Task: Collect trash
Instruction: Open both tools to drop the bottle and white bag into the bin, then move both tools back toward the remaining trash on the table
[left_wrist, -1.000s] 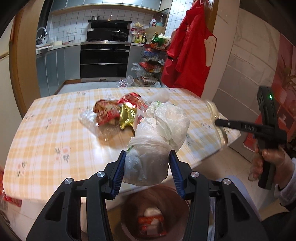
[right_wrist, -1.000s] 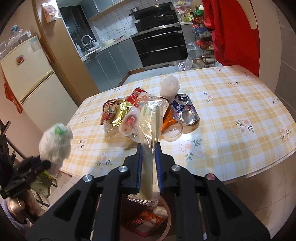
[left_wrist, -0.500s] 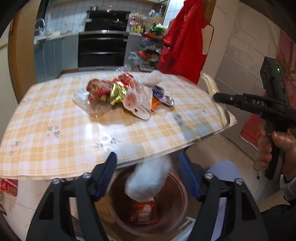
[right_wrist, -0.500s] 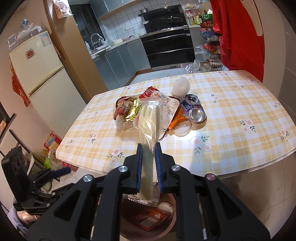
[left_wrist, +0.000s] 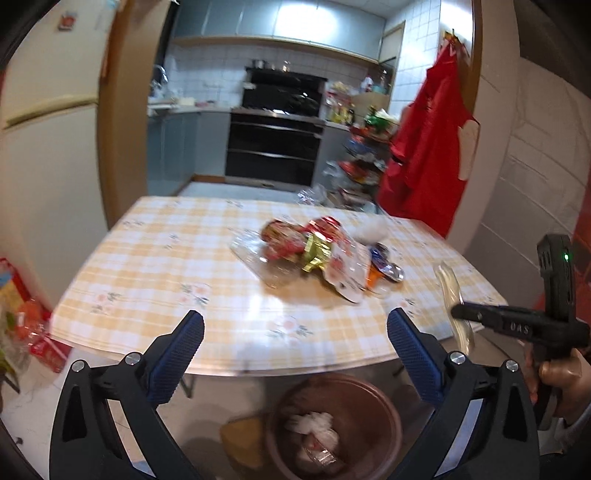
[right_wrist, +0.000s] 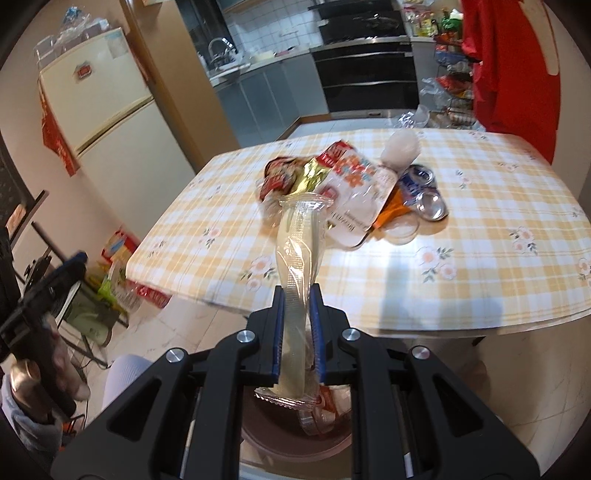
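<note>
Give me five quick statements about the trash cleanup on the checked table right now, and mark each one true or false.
1. The left gripper is clamped on a white bag. False: its jaws have just been opening and nothing is between them.
2. The right gripper is shut on a clear plastic wrapper. True.
3. A white plastic bag lies inside the brown bin. True.
4. The table has been cleared of trash. False: a pile of wrappers and crushed cans lies on it.
5. The bin stands on the table. False: it sits on the floor below the near table edge.
</note>
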